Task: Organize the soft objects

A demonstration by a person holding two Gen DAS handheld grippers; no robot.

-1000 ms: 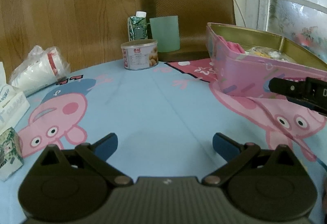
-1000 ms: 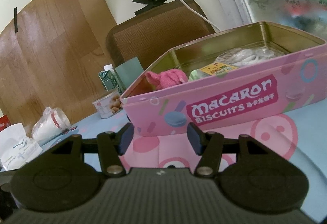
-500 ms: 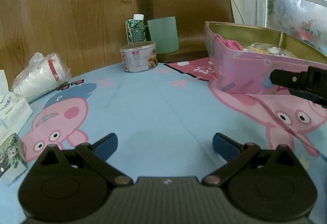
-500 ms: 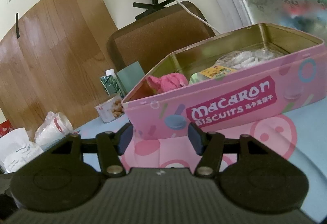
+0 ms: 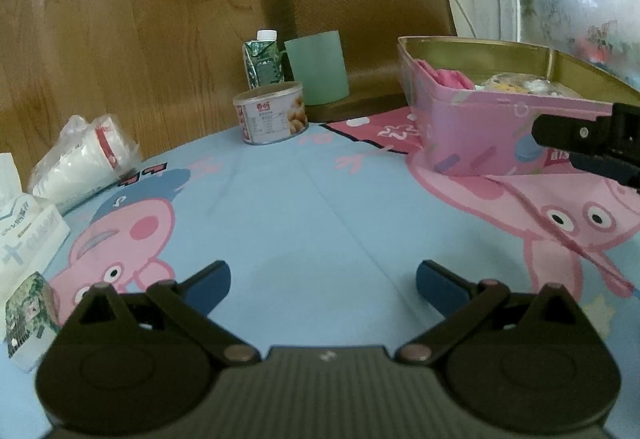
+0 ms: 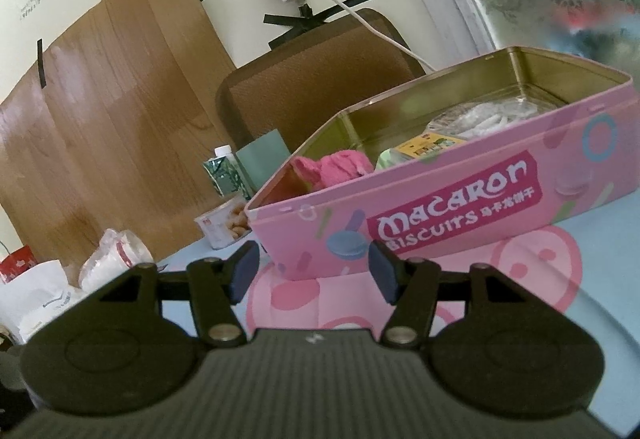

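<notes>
Wood panelling backs the cartoon-print tabletop (image 5: pixel 304 207) in the left wrist view, where the left gripper (image 5: pixel 322 279) hovers wide and empty, the pink tin (image 5: pixel 472 135) at far right. From the right wrist, the right gripper (image 6: pixel 314 271) stands partly open, empty, just before the tin; its pink cloth (image 6: pixel 340 167) sits inside. Pushing forward risks shoving the light tin across the tabletop
</notes>
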